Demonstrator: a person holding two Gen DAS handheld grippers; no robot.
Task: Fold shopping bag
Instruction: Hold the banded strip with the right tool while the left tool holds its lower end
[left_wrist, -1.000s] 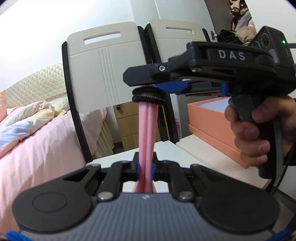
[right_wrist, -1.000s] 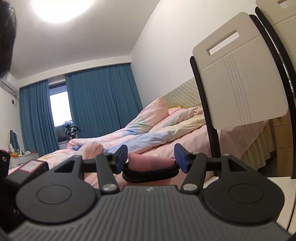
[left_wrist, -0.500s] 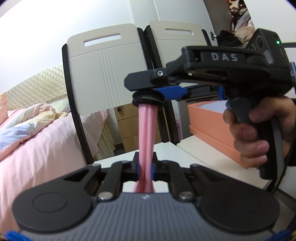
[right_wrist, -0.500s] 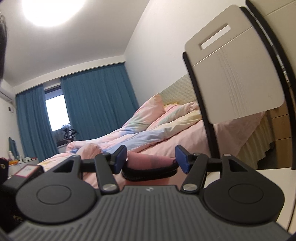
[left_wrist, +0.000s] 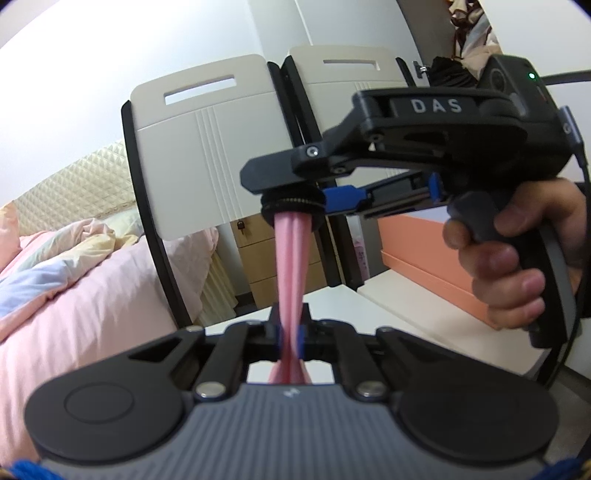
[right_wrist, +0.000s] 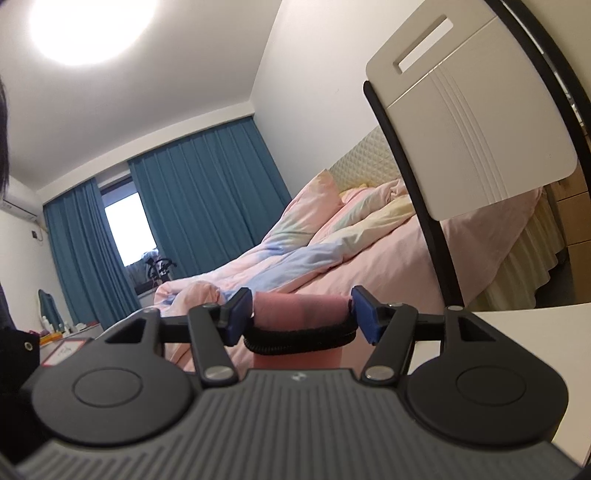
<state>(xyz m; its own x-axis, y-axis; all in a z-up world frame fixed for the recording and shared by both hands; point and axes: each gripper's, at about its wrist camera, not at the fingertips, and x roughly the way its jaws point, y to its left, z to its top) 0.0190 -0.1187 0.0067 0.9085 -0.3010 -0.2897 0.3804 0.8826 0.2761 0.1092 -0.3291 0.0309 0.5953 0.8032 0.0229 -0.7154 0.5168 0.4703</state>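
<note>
The pink shopping bag is rolled into a bundle (right_wrist: 301, 304) with a black elastic band (right_wrist: 299, 338) around it. My right gripper (right_wrist: 301, 314) is shut on the bundle's two ends, its blue pads (right_wrist: 364, 314) pressing on them. In the left wrist view the right gripper (left_wrist: 295, 192) is held up by a hand (left_wrist: 517, 266), the band just under its fingers. Two pink straps (left_wrist: 291, 258) hang from the band down into my left gripper (left_wrist: 290, 330). Its jaws are closing tight on the straps.
Two white chair backs (left_wrist: 207, 147) stand behind a white table (left_wrist: 406, 306). An orange box (left_wrist: 424, 254) lies on the table at the right. A bed with pink bedding (left_wrist: 74, 288) fills the left. Blue curtains (right_wrist: 207, 206) hang far off.
The right gripper has rolled a little about its own line while keeping its hold on the bundle. The left gripper stays in place on the straps.
</note>
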